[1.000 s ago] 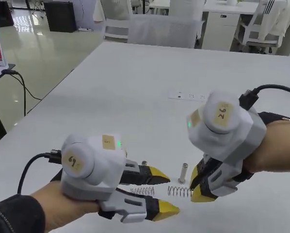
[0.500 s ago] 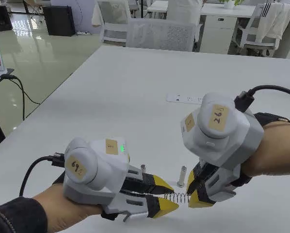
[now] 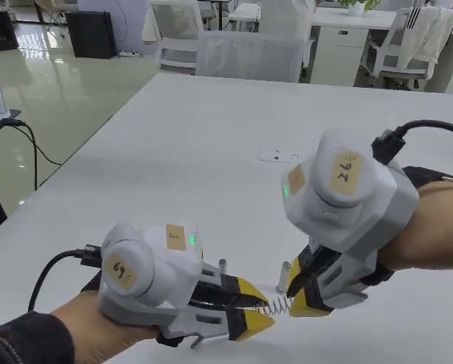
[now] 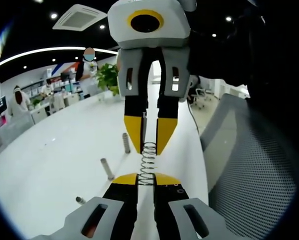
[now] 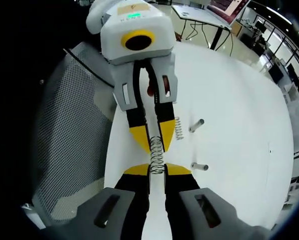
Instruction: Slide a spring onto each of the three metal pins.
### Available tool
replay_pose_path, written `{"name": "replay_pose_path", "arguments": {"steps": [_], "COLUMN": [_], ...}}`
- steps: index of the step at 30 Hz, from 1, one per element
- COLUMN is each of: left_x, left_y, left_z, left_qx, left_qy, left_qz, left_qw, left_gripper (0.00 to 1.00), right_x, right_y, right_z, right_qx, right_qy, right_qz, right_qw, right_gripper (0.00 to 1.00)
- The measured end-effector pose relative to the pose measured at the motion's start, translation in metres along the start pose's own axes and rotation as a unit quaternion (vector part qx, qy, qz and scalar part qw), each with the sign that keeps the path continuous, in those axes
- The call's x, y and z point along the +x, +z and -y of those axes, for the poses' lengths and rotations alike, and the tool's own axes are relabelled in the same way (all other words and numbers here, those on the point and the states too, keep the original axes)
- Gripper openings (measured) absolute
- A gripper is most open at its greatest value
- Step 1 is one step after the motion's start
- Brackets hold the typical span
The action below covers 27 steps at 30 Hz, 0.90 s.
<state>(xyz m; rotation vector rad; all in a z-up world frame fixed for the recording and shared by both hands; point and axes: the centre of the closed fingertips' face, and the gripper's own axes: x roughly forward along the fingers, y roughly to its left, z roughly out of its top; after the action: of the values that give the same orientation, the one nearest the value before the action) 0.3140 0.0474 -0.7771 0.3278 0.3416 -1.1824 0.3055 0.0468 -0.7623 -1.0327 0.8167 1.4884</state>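
Jaws pinched narrow on opposite ends of one spring (image 4: 148, 161), the left gripper (image 4: 145, 179) and right gripper (image 5: 157, 170) hold it over the table (image 3: 211, 152) beside three bare pins (image 4: 125, 142); next, one end must be freed and threaded over a pin.

The spring (image 3: 276, 306) is thin, bright metal wire. The pins (image 4: 125, 142) are grey metal with a dull shine. The left gripper (image 3: 264, 312) and the right gripper (image 3: 293, 297) have shells of smooth white plastic, a little glossy, with paper labels (image 3: 346, 173). Their fingers (image 3: 251, 288) look matt, black with yellow tips. The bench (image 3: 211, 136) is white, smooth and nearly matt. The floor (image 3: 52, 83) is glossy.
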Motion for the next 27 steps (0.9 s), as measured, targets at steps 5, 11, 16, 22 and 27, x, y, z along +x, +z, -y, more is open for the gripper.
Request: {"name": "replay_pose_path", "arguments": {"steps": [5,11,16,22,27], "left_x": [0.001,0.001,0.000,0.000,0.001], "left_y": [-0.001,0.000,0.001,-0.002,-0.002], "left_z": [0.000,0.001,0.001,0.002,0.003], "left_qx": [0.000,0.001,0.000,-0.001,-0.001], "left_qy": [0.000,0.001,0.001,0.000,-0.003], "left_qz": [-0.003,0.001,0.006,0.002,0.000], "left_qw": [1.0000,1.0000,1.0000,1.0000,1.0000], "left_gripper": [0.03,0.03,0.03,0.02,0.02], "right_x": [-0.003,-0.005,-0.007,-0.004,-0.001], "right_y": [0.009,0.019,0.031,0.027,0.026], "right_z": [-0.001,0.000,-0.001,-0.003,-0.005], "right_qx": [-0.010,-0.019,-0.023,-0.026,-0.022], "right_qy": [-0.007,-0.013,-0.016,-0.007,0.000], "right_qz": [0.009,0.020,0.040,0.038,0.039], "right_qw": [0.9999,0.9995,0.9988,0.9989,0.9990], "right_gripper": [0.07,0.07,0.07,0.09,0.12]}}
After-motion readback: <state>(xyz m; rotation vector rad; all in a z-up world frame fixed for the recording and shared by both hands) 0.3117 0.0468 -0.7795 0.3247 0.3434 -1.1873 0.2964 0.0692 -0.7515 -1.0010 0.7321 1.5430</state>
